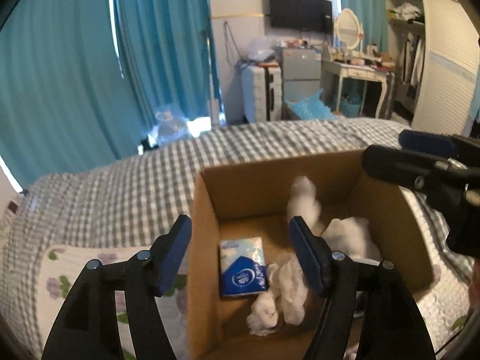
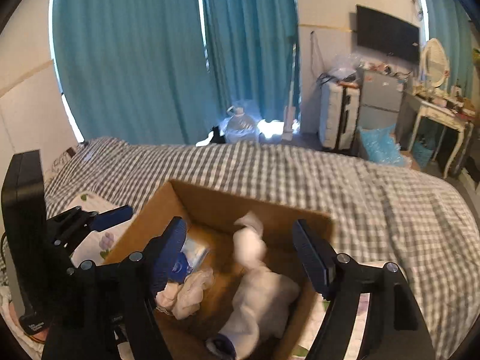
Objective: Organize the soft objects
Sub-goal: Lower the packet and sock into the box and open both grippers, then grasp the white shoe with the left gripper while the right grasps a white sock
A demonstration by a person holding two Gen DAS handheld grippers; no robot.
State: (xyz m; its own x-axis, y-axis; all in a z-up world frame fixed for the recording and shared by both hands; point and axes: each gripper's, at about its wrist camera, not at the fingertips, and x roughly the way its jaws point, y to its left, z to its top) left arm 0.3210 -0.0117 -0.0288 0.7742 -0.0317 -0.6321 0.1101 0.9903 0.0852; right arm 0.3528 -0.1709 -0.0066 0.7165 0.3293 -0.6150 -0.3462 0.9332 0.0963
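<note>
- An open brown cardboard box stands on the grey checked bed, its top open and its inner walls bare
- A blue-and-white tissue pack lies flat on the box floor at about 9 o'clock, close to the left wall
- A crumpled whitish cloth sits bunched at about 6 o'clock, touching the tissue pack's right edge
- A white soft toy or rolled cloth, blurred, fills the right half of the box from 12 to 4 o'clock; its narrow upper end points toward the far wall, and a dark blue patch shows at its near end
</note>
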